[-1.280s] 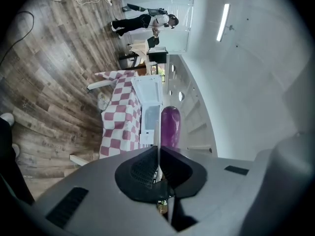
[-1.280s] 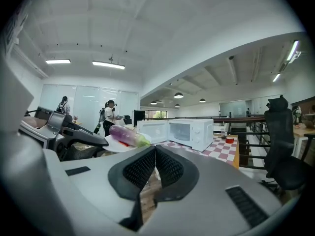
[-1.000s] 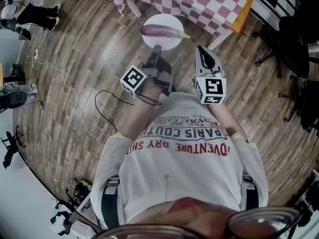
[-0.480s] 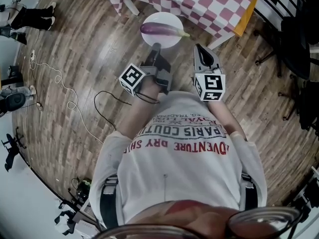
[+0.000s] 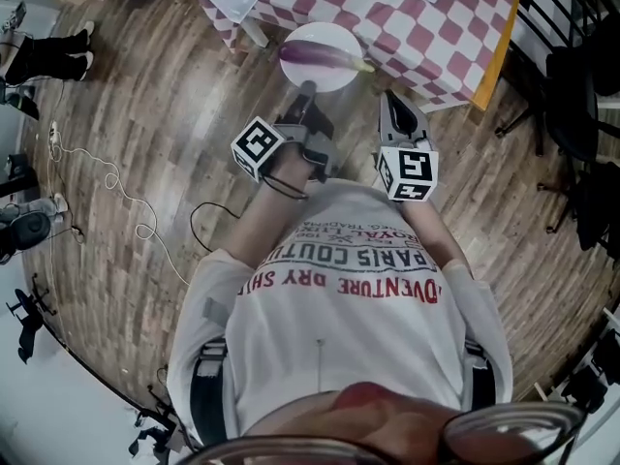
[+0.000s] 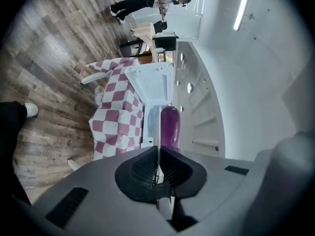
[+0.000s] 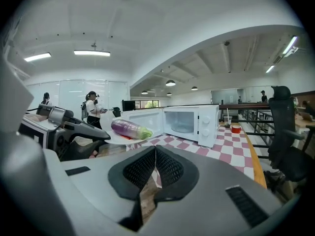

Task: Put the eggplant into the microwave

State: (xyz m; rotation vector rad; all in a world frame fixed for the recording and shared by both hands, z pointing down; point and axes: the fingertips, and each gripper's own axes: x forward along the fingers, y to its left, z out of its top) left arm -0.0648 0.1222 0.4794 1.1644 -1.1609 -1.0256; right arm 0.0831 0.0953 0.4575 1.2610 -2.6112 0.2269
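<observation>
Eggplant (image 5: 320, 55) crosswise on plate (image 5: 320, 35); stem (image 5: 361, 66) rightward

Microwave (image 7: 192, 124) near the table's (image 7: 222, 150) left edge, door (image 7: 142, 118) swung wide to the left, cavity seemingly bare. A held plate (image 7: 112, 139) fills the air before the door. To the right, a cup (image 7: 227, 120) and bowl (image 7: 236, 129) leave open tabletop. A chair (image 7: 285, 141) crowds the right edge.
</observation>
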